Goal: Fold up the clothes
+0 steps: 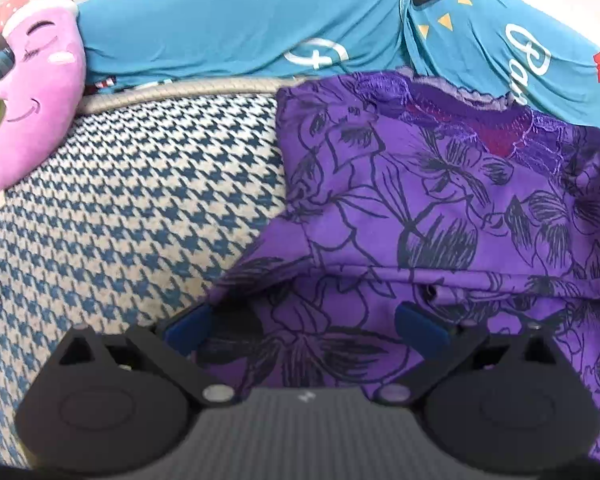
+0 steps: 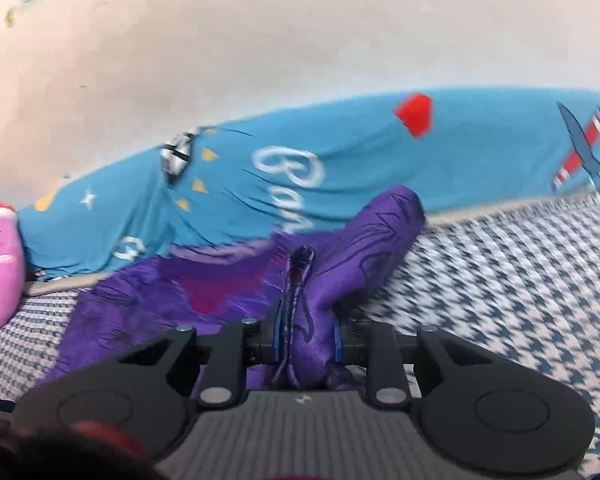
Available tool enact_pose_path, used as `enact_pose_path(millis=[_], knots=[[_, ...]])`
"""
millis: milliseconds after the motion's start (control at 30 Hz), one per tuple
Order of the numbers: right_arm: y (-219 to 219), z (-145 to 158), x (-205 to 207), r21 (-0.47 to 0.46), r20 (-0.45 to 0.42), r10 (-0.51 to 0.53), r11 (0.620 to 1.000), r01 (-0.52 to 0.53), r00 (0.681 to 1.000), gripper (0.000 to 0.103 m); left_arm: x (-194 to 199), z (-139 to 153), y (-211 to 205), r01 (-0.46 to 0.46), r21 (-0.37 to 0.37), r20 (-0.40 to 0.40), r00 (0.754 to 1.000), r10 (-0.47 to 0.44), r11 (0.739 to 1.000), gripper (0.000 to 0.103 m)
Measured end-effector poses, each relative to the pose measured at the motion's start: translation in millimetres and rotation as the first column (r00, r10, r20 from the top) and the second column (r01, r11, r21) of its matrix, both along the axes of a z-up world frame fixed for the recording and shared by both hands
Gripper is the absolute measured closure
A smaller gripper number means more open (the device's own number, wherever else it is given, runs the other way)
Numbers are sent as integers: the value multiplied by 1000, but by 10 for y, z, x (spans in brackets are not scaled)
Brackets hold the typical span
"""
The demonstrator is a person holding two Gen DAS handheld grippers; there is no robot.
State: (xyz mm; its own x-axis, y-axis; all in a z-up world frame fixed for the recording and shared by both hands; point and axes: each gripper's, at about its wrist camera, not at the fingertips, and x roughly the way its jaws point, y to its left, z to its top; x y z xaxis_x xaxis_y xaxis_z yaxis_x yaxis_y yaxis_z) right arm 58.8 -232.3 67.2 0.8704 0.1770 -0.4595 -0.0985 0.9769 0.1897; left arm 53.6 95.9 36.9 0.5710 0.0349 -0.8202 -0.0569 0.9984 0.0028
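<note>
2 grippers work the purple top (image 1: 440, 208) on the houndstooth bed (image 1: 132, 208): right gripper (image 2: 306, 338) pinching a bunched sleeve that might slip, left gripper (image 1: 306, 330) jaws spread, gripping nothing.

A sofa seat (image 1: 132, 200) covered in blue-and-white houndstooth fills the foreground. Along its back edge runs a teal cover (image 2: 340, 160) printed with stars, lettering and a plane. A pink moon cushion (image 1: 40, 92) leans at the left end. Behind, a plain pale wall (image 2: 260, 40).
</note>
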Motion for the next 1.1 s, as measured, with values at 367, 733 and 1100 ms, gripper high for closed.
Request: enact_pose_path(millis=[367,733,1100], knots=[[1073,266,60,-61,110,129,991,-123,986,80,-119,190,440,-85,0,91,992,85,996,0],[2363,-134,135,-230,76,365,912,-340,928,77,-220,123,995,-166,8,63,984,166,986,0],[2647,-395,147,-166,-2,448,882,-442,894,43,-213,146,1267,-231,-35,45,972,232,972,0]])
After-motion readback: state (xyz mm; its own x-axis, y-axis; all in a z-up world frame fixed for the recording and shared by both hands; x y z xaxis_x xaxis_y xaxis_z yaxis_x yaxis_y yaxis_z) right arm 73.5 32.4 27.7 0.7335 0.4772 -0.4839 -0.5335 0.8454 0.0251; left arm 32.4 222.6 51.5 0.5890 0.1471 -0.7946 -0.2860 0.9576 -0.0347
